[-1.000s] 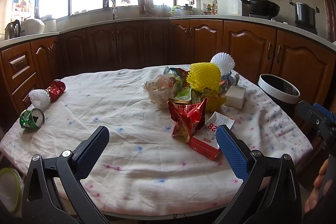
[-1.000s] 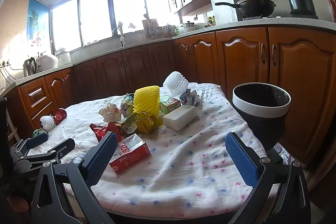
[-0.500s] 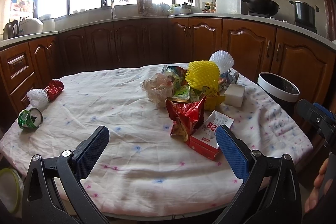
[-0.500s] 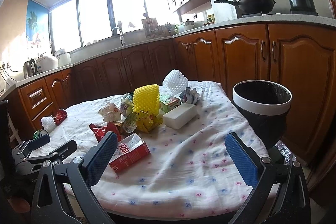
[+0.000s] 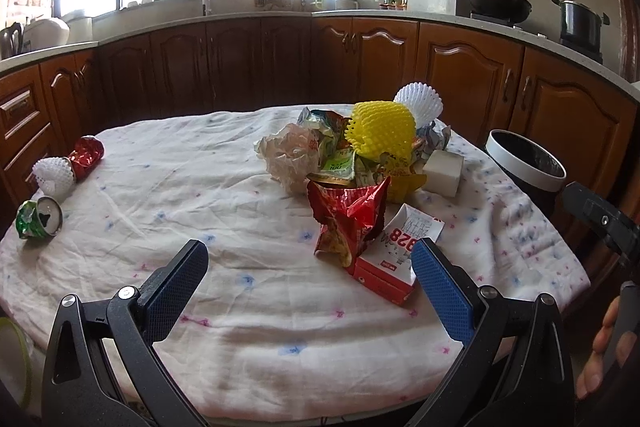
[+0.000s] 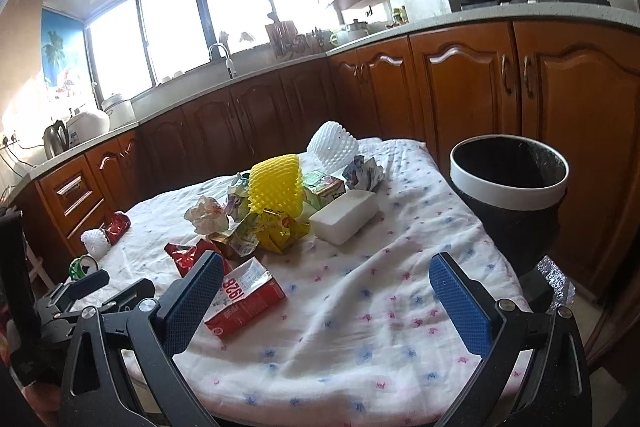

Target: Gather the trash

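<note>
A heap of trash lies mid-table: a yellow foam net [image 5: 380, 137] [image 6: 275, 185], a white foam net [image 5: 418, 103] [image 6: 333, 147], a crumpled red snack bag [image 5: 346, 217], a red-and-white carton [image 5: 394, 259] [image 6: 244, 297], a white block [image 5: 442, 171] [image 6: 344, 217] and a crumpled tissue [image 5: 292, 159]. At the table's left edge sit a crushed green can [image 5: 38, 219], a small white net [image 5: 52, 177] and a red wrapper [image 5: 86, 155]. My left gripper [image 5: 308, 267] hovers open over the near cloth. My right gripper [image 6: 326, 283] is open too, above the cloth right of the carton.
A black bin with a white rim [image 5: 526, 167] [image 6: 508, 183] stands off the table's right side. The round table wears a white flowered cloth [image 5: 200, 195]. Wooden cabinets [image 5: 460, 75] run behind. A hand [image 5: 604, 355] shows at the lower right.
Both grippers stay open and nearly still. The left view has shifted slightly; the trash lies as before.
</note>
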